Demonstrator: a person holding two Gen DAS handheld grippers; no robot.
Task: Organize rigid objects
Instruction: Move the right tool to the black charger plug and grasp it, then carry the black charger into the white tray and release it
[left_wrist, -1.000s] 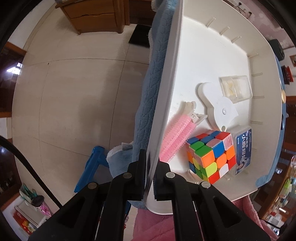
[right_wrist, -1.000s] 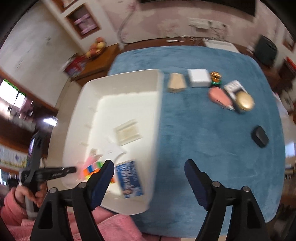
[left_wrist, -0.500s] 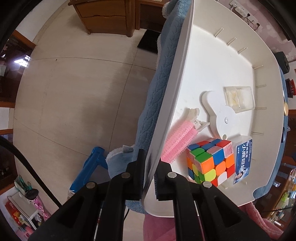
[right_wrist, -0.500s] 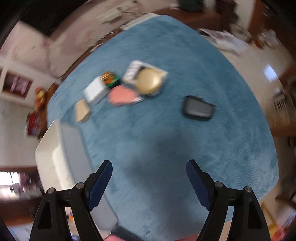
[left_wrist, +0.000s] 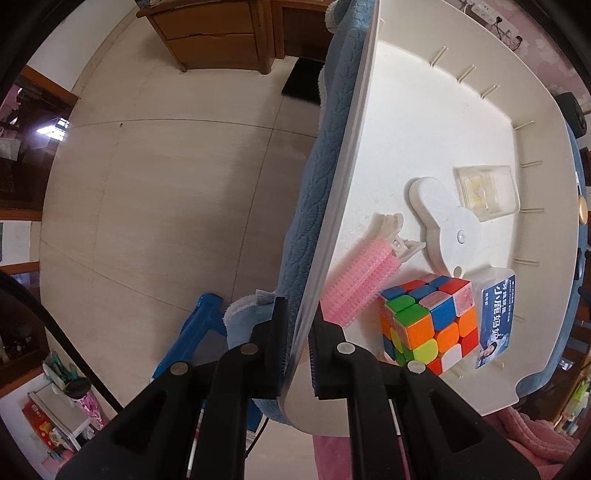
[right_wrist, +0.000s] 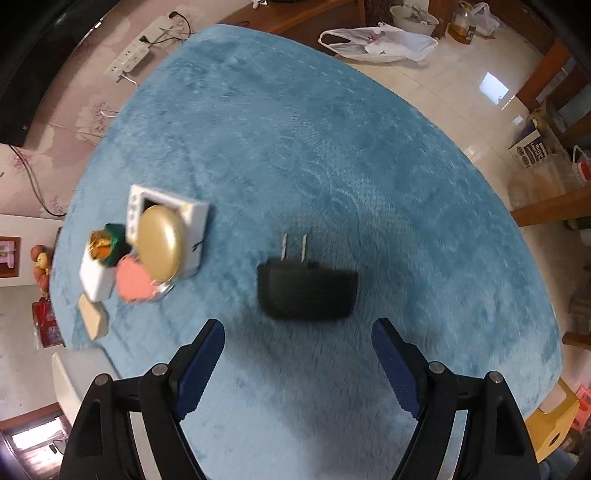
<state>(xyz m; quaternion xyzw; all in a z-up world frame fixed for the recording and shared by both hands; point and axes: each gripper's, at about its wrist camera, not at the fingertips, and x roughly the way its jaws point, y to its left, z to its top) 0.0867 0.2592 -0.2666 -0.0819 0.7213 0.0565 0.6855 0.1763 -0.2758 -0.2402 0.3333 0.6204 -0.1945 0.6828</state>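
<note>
Charger (right_wrist: 307, 292) lies on the blue surface (right_wrist: 332, 147) just beyond the right tongs (right_wrist: 297, 363), gaping wide, long axis crosswise, prongs pointing far; left tongs (left_wrist: 297, 350) pinch the bin (left_wrist: 334, 236) rim

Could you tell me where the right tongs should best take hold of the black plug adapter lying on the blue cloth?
Probably across the black plug adapter's body, from straight above: it lies flat, its prongs pointing away, and the open right tongs look wide enough.

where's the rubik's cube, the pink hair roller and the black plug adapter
multicoloured rubik's cube (left_wrist: 430, 325), left wrist view, front corner face
pink bristly hair roller (left_wrist: 360, 282), left wrist view, mid-barrel
black plug adapter (right_wrist: 306, 293), right wrist view, body centre
</note>
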